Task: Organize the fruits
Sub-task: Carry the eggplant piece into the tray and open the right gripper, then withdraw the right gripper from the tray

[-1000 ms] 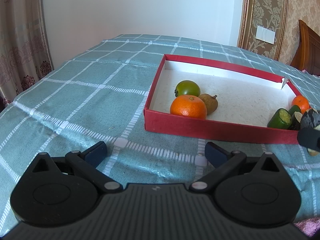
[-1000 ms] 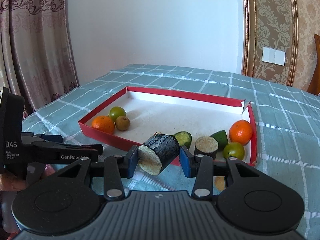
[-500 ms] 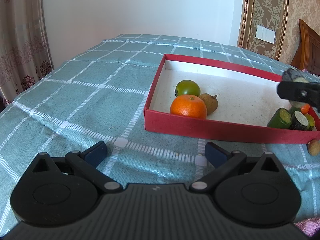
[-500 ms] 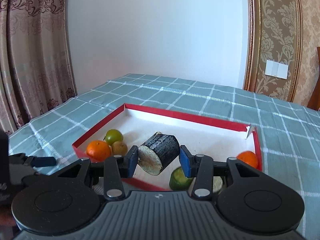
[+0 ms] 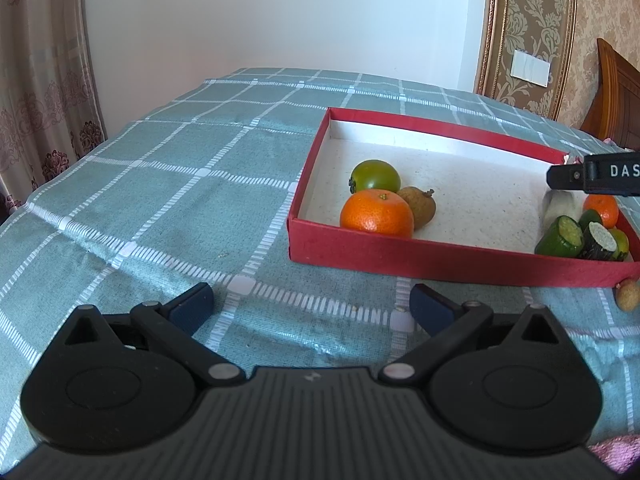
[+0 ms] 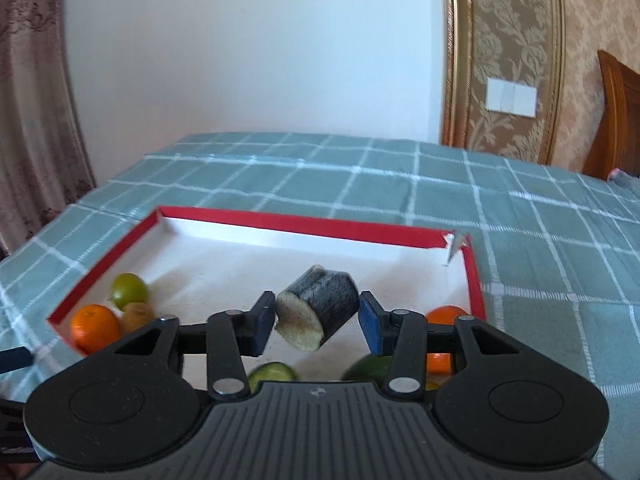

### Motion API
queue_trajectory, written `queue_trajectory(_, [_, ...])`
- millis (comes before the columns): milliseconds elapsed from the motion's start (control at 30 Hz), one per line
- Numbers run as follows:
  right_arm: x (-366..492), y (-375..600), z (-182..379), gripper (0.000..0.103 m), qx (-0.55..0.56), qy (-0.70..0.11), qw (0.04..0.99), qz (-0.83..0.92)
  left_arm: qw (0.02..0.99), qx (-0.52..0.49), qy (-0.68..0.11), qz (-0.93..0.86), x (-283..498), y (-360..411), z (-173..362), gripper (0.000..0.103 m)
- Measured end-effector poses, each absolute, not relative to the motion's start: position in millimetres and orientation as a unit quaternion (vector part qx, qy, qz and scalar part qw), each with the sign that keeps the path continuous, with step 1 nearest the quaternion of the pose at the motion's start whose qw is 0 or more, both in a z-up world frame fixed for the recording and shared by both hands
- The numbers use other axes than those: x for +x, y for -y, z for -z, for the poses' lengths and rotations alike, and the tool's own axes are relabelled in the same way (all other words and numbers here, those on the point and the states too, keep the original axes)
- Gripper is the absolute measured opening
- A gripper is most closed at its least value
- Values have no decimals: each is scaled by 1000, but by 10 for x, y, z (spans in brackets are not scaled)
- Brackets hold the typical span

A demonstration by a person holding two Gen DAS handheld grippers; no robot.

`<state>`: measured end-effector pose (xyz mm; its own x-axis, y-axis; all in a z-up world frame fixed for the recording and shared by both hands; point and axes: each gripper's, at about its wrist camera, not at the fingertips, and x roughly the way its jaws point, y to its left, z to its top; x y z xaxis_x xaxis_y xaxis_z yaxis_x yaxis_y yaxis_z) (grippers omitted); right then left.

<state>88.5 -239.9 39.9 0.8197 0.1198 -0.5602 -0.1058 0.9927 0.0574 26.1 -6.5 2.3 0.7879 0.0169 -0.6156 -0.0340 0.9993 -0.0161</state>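
Observation:
A red-rimmed white tray point(image 5: 440, 256) point(image 6: 280, 220) lies on the checked cloth. At its left end sit an orange point(image 5: 376, 214) point(image 6: 94, 328), a green fruit point(image 5: 374, 176) point(image 6: 128, 290) and a small brown fruit point(image 5: 418, 206) point(image 6: 138, 314). At its right end lie an orange point(image 5: 600, 208) point(image 6: 444, 316), cut green pieces point(image 5: 562, 236) point(image 6: 272, 374) and a dark cut piece point(image 5: 600, 242). My right gripper point(image 6: 318, 320) holds a dark cut sugarcane chunk point(image 6: 318, 312) above the tray; the right finger stands slightly off it. My left gripper point(image 5: 312, 306) is open and empty over the cloth before the tray.
A small tan fruit point(image 5: 628, 296) lies on the cloth just outside the tray's near right corner. The right gripper's body point(image 5: 592, 178) reaches in over the tray's right end. Curtains hang at left, a wooden headboard point(image 6: 618, 120) at right.
My right gripper has moved forward and up over the tray with the chunk, and its jaws have widened slightly. The left gripper has not moved.

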Motion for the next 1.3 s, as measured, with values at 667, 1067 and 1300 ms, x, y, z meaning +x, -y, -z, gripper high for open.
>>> queue_trajectory(667, [-274,3409,-208,71,84,-218,971,41,948,-1,-316,-23,224,118,-38,103])
queue_trajectory(1067, [-404,3511,-130,71,113,-214,970,24,962,29,-271,-23,29,208,-130,103])
queue_trajectory(1300, [-507,3613,-188,71,117,-198,973,27,972,36,-230,-3,-216,501,-458,103])
